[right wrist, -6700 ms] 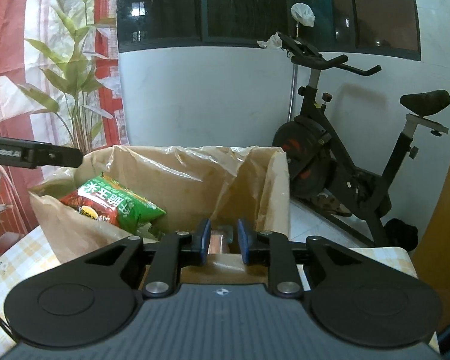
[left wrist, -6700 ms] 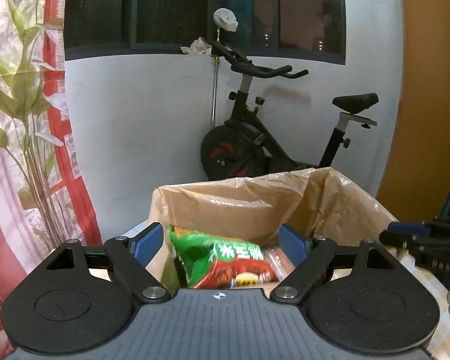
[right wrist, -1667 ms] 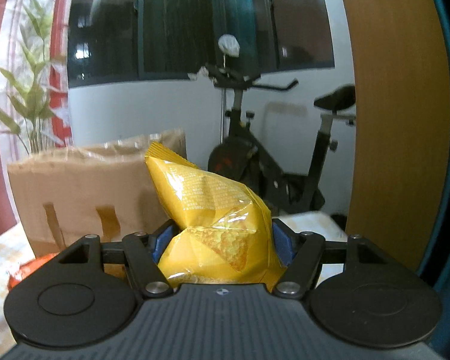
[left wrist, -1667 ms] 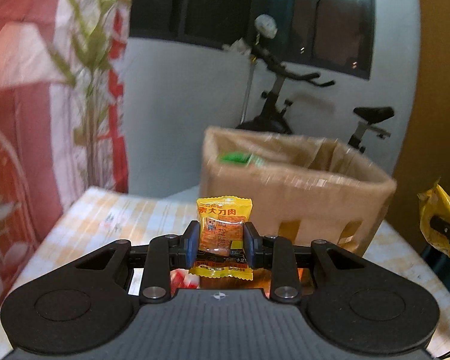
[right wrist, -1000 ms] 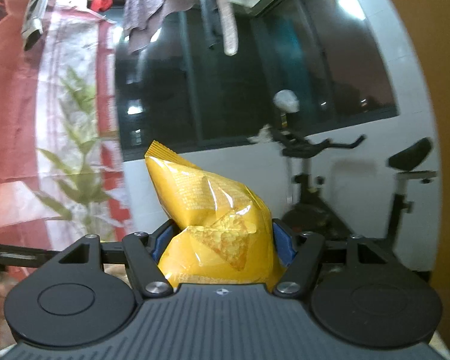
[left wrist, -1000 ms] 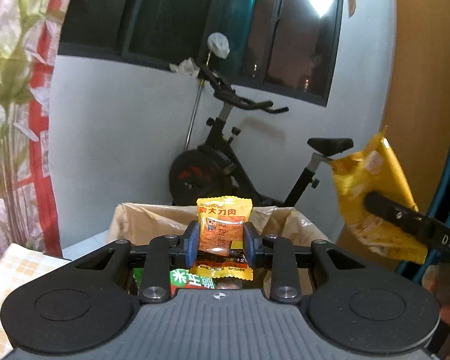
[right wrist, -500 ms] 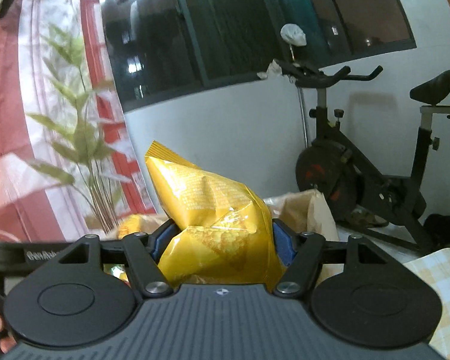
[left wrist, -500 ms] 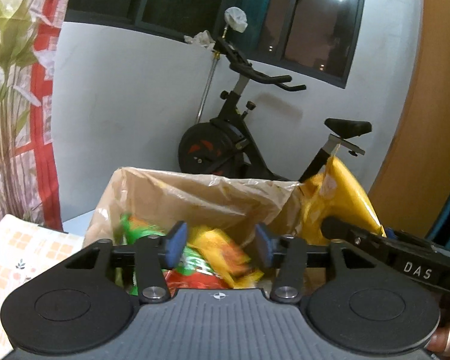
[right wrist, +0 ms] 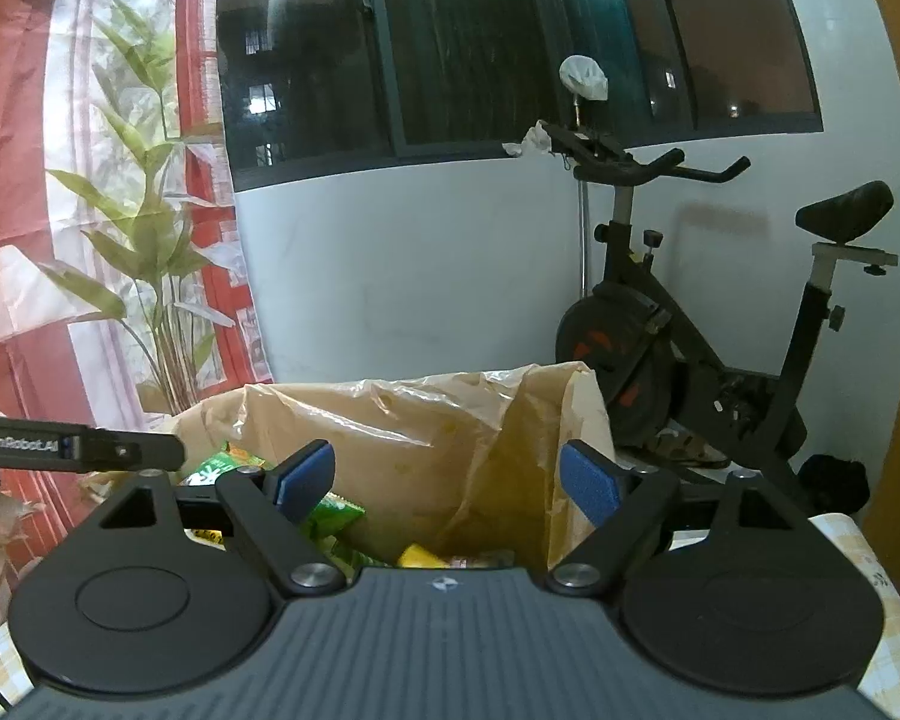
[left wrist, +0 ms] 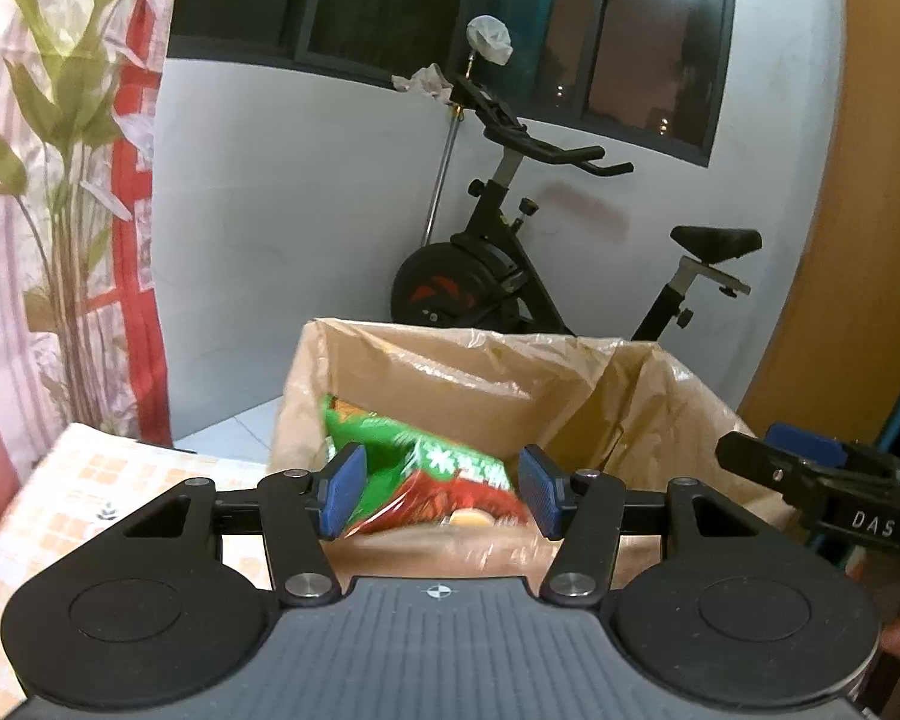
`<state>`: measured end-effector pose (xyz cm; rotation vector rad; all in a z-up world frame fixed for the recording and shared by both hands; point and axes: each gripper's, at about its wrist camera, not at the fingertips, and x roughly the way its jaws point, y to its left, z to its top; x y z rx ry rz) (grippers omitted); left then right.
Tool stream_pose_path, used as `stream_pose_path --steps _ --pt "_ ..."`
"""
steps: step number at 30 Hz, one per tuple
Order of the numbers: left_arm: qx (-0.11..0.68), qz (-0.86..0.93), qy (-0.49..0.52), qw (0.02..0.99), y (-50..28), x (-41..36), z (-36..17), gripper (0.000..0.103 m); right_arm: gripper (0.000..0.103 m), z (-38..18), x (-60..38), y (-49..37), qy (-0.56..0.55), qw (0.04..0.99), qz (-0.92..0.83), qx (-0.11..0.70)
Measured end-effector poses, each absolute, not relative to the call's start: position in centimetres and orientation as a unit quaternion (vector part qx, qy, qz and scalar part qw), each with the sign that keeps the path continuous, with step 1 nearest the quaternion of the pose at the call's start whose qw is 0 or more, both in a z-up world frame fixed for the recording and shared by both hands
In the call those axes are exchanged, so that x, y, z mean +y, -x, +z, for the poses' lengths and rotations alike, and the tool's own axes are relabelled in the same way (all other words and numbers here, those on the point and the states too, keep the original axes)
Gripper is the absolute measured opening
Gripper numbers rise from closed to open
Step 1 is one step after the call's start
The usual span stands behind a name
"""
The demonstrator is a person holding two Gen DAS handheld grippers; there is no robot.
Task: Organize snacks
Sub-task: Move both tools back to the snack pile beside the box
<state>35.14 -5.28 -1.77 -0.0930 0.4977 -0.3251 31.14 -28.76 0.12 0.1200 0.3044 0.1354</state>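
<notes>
Checkered tablecloth (left wrist: pixel 90 480), box at far edge. Left gripper (left wrist: pixel 438 489) and right gripper (right wrist: pixel 447 480) both opening, nothing between jaws, over cardboard box (left wrist: pixel 570 372); snacks (left wrist: pixel 426 474) lie inside. Drop step looks finished; next: fetch remaining snacks.

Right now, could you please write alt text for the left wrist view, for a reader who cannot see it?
The left gripper, jaws opening with nothing between them, hovers over a plastic-lined cardboard box holding a green and red snack bag. The right gripper reaches in from the right edge; an exercise bike stands against the white wall behind.
</notes>
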Motion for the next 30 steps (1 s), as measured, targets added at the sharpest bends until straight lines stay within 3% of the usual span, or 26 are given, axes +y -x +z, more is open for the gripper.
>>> stream_pose_path --steps 8,30 --pt "0.248 -0.144 0.04 0.957 -31.4 -2.0 -2.0 0.059 0.085 -0.6 -28.2 -27.9 -0.003 0.984 0.089 0.157" --pt "0.295 -0.086 0.076 0.949 -26.1 2.6 -7.3 0.059 0.085 -5.8 -28.7 -22.4 -0.018 0.974 0.071 0.214"
